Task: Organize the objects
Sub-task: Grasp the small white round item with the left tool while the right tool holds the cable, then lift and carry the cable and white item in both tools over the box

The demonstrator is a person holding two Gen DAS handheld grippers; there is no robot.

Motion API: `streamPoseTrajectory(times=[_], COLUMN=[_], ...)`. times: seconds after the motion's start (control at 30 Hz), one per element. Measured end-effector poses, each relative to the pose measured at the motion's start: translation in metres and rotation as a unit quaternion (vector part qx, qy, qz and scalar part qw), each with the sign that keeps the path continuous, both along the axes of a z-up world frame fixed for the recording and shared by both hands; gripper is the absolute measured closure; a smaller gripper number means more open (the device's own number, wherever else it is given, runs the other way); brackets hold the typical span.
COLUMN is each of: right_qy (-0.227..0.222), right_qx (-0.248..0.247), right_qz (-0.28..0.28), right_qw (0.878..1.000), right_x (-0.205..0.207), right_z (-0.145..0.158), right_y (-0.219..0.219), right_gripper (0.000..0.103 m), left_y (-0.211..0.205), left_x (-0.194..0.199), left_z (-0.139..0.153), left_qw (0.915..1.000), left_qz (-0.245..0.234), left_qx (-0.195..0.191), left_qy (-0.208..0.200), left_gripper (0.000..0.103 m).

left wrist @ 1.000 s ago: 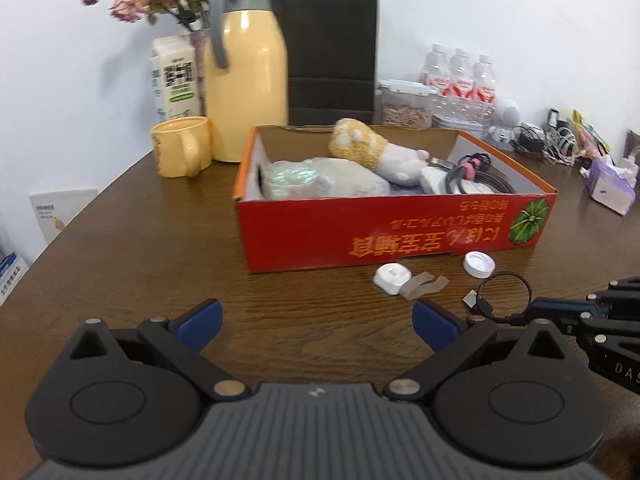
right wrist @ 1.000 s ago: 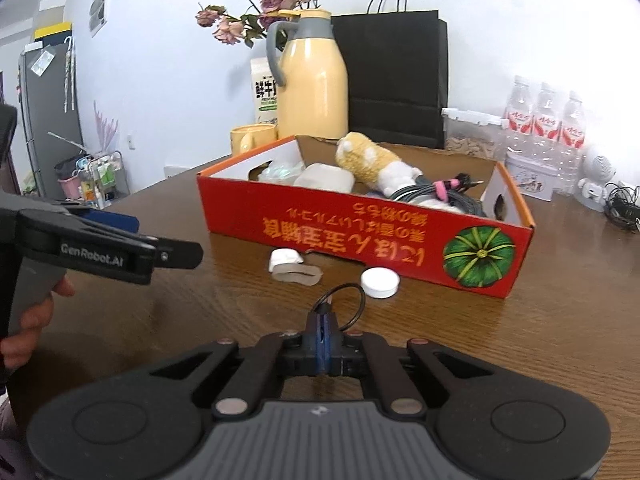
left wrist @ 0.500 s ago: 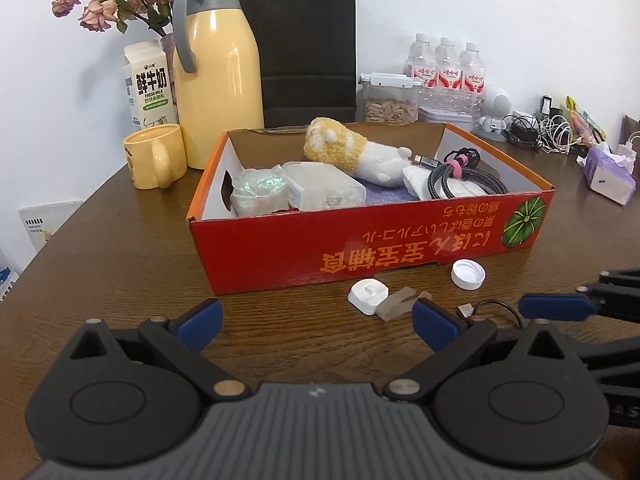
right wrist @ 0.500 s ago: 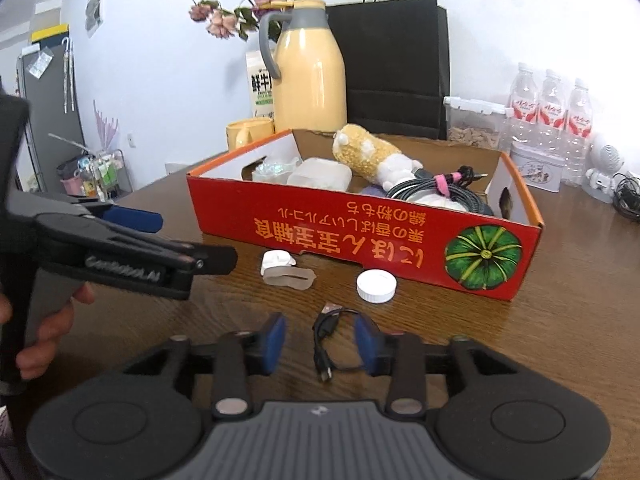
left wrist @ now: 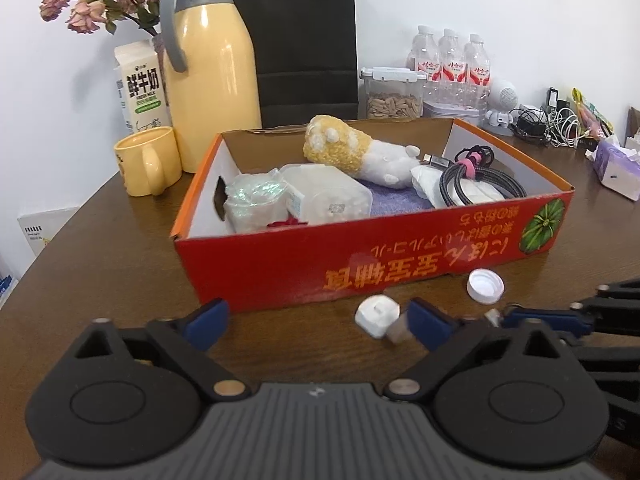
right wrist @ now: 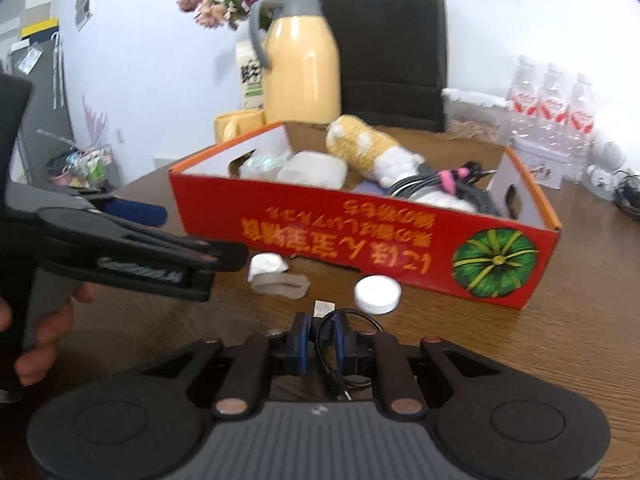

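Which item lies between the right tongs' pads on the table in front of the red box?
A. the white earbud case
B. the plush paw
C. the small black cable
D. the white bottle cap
C. In the right wrist view the right tongs are closed to a narrow gap around the small black cable, while the white bottle cap lies apart on the table beside the red box.

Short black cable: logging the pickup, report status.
Right gripper closing on short black cable. Left gripper open, empty. White cap lies ahead, clear.
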State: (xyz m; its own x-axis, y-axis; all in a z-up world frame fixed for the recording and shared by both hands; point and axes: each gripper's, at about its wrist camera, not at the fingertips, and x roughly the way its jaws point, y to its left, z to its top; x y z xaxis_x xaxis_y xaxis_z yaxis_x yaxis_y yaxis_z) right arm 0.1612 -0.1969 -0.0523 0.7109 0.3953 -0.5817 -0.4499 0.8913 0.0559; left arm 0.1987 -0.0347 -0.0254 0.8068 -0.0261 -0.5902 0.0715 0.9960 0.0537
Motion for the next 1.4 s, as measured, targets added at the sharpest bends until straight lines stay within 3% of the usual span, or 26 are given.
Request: streamPoseTrajectory(times=[0.07, 0.23, 0.33, 0.37, 0.47, 0.7, 0.97, 1.13, 1.4], right_qy=[-0.003, -0.007, -0.007, -0.006, -0.007, -0.016, -0.071, -0.11, -0.127], right_qx=[0.005, 0.014, 0.013, 0.012, 0.013, 0.014, 0.022, 0.027, 0.031], right_qz=[-0.008, -0.016, -0.012, -0.011, -0.01, -0.009, -0.015, -0.01, -0.018], right_qw=[1.0, 1.0, 1.0, 1.0, 1.0, 1.0, 0.997, 0.994, 0.991], right_x=[0.0, -0.001, -0.001, -0.001, -0.001, -0.005, -0.019, -0.019, -0.006], right_z=[0.001, 0.003, 0.001, 0.001, 0.001, 0.003, 0.029, 0.056, 0.07], right_y=[-0.005, -0.012, -0.011, -0.011, -0.011, -0.011, -0.013, -0.01, -0.009], right_gripper=[0.091, 0.091, 0.091, 0.091, 0.091, 0.091, 0.096, 0.097, 0.097], left_y=[-0.002, -0.009, -0.011, -0.011, -0.007, -0.005, 0.0, -0.001, 0.006], left_x=[0.009, 0.027, 0.028, 0.026, 0.022, 0.003, -0.023, -0.019, -0.009], left_z=[-0.002, -0.013, -0.019, -0.019, -0.017, -0.006, 0.028, 0.048, 0.057], left_qw=[0.9999, 0.9989, 0.9982, 0.9986, 0.9977, 0.9981, 0.9951, 0.9925, 0.991], left_qz=[0.001, -0.002, -0.008, -0.006, -0.01, -0.01, -0.024, -0.026, -0.015], left_qx=[-0.008, -0.035, -0.04, -0.033, -0.054, -0.061, -0.072, -0.073, -0.078], left_qy=[0.007, 0.031, 0.045, 0.04, 0.04, -0.001, -0.062, -0.094, -0.108], left_gripper=[0.029, 0.033, 0.06, 0.073, 0.074, 0.074, 0.074, 0.074, 0.074])
